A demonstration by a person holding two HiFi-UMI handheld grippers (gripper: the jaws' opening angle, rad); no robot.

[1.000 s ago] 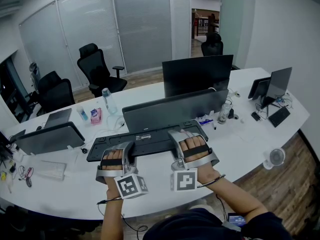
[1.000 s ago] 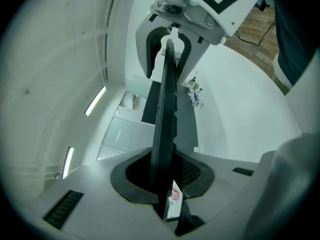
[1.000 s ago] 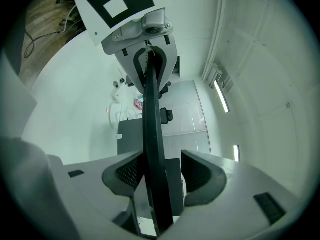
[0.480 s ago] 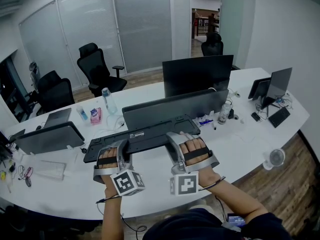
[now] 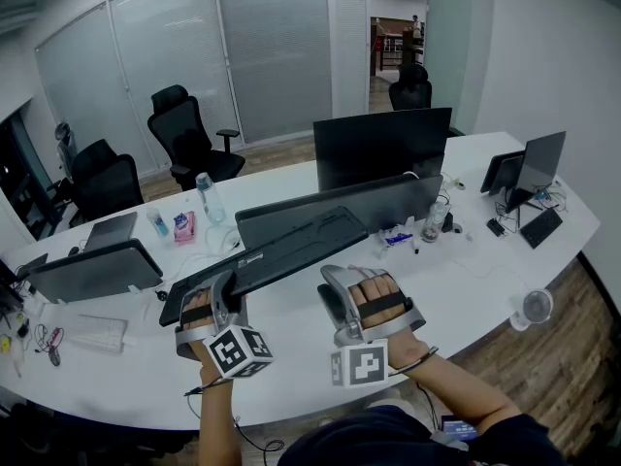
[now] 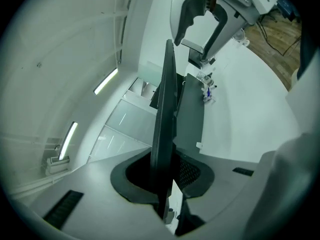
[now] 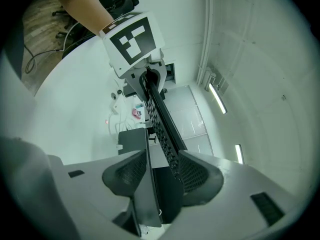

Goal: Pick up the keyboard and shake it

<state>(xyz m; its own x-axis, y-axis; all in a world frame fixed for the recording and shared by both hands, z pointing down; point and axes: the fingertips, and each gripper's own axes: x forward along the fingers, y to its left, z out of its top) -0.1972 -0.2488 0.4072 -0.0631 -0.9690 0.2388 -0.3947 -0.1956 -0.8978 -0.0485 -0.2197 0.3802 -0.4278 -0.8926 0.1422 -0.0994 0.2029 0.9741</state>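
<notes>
Head view: the left tool (image 5: 225, 285) holds the keyboard (image 5: 301, 241) by its left end, up above the surface (image 5: 291, 330) near its front edge, ready to shake. Left gripper view: jaws squeeze it tight. Right gripper view: the right tool (image 7: 160, 160) is loose, jaws apart, pinching nothing.

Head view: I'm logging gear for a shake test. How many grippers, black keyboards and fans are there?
Grippers: 2 (left gripper, right gripper)
Black keyboard: 1
Fan: 1
Total: 4
</notes>
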